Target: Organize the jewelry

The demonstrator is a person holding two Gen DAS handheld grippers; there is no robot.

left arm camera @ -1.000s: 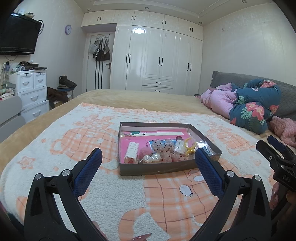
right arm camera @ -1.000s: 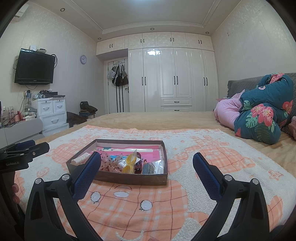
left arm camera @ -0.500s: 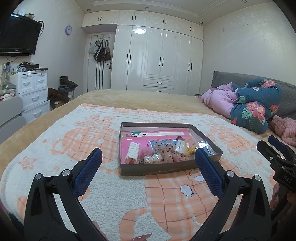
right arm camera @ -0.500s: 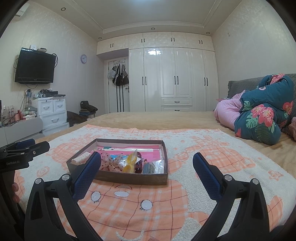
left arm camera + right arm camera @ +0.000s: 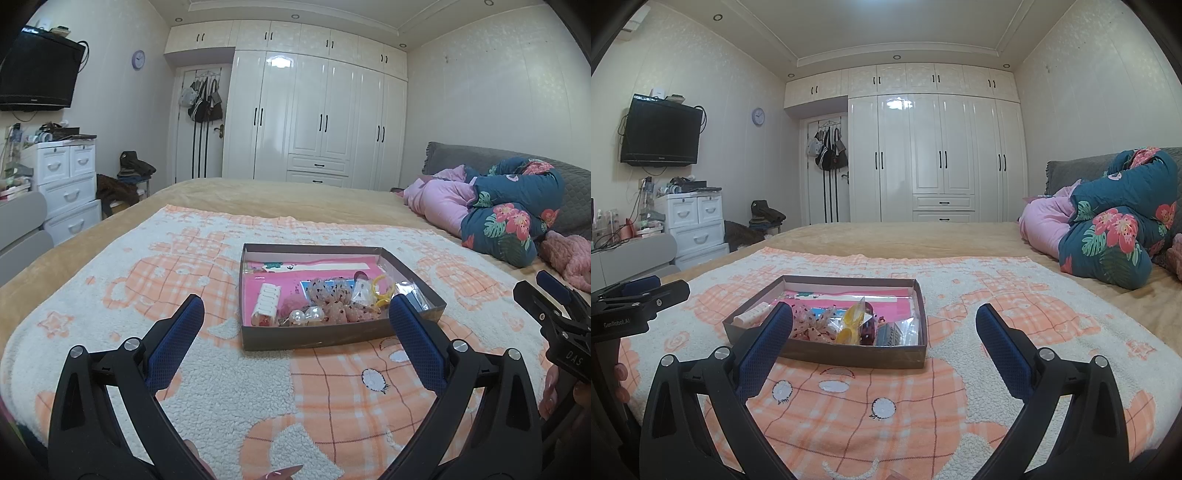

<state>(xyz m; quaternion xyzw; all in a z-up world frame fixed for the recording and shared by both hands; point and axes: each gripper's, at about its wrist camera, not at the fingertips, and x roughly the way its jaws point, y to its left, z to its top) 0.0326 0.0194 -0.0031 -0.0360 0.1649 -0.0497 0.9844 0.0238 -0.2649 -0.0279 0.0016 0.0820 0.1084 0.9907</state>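
The shallow brown cardboard box [image 5: 332, 338] of jumbled jewelry rests on the orange-and-white fleece blanket [image 5: 221, 387] ahead of both spread, empty grippers, right-forward of the left gripper [image 5: 295, 321], left-forward of the right gripper [image 5: 884, 325], neither clearly nearer.

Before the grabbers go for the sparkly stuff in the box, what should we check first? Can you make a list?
1. Left gripper open and empty: ok.
2. Right gripper open and empty: ok.
3. Cardboard box sits flat on the blanket: ok.
4. Nothing lies between the grippers and the box: ok.
5. White hair clip lies apart from the pile, easy to pick: ok.
6. Pearl beads free of the dotted bow: cannot tell.
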